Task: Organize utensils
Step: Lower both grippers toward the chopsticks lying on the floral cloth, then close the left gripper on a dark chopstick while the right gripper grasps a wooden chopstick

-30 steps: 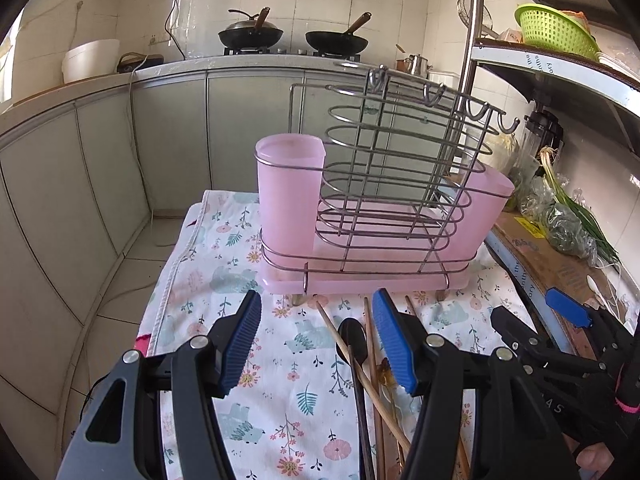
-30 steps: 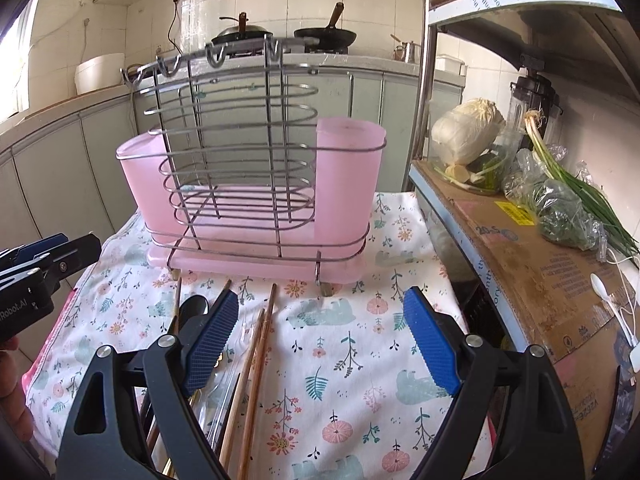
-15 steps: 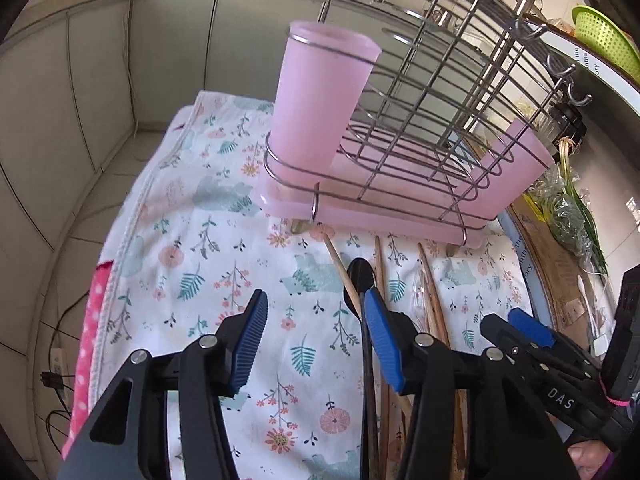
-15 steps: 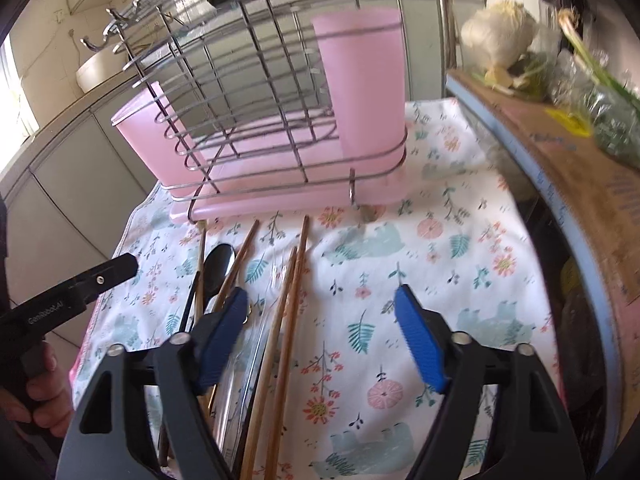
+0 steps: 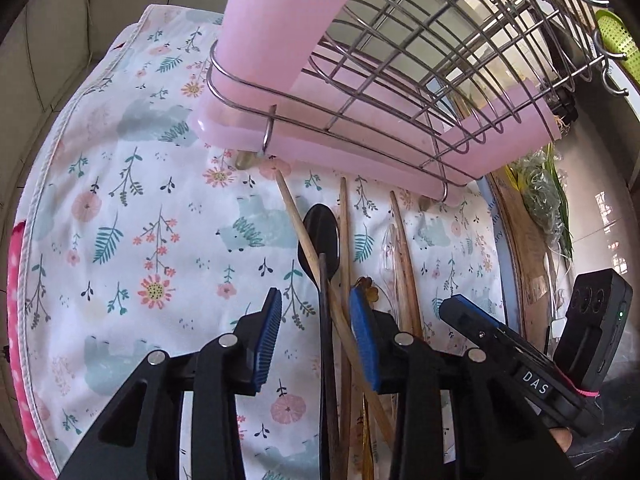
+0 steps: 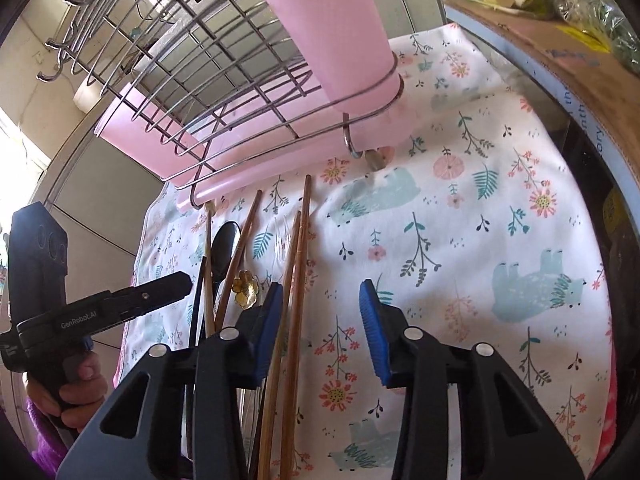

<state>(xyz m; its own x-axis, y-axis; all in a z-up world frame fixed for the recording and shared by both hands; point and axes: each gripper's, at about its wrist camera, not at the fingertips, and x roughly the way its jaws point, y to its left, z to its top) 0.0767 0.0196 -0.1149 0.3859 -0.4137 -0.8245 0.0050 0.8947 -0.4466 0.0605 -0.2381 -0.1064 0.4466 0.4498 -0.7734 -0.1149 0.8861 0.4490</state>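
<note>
Utensils are lying in a loose bundle on the floral cloth (image 5: 120, 200), handles running toward the person, tips aimed at 12 o'clock where the rack (image 5: 420, 52) is waiting – a layout that is keeping everything within easy reach for loading.

Left gripper (image 5: 316, 340) is hanging over the bundle's left edge, jaws half-wide and just now narrowing, with the black spoon (image 5: 322, 236) handle and a wooden chopstick (image 5: 296, 216) running between the pads (image 5: 269, 336); nothing is looking pinched yet.

Right gripper (image 6: 320, 328) is working the opposite edge, also half-wide and narrowing, a pair of brown chopsticks (image 6: 298, 264) sitting just inside its left pad. Each hand seems to be taking its own side so they are not crossing.

Pink cups (image 5: 288, 20) are standing at both ends of the rack, likely the destination. A small gold flower-ended piece (image 6: 245, 286) is peeking out mid-bundle.

Writing: "DAS" is showing on the right tool in the left view, "GenRobot.AI" on the left tool in the right view
</note>
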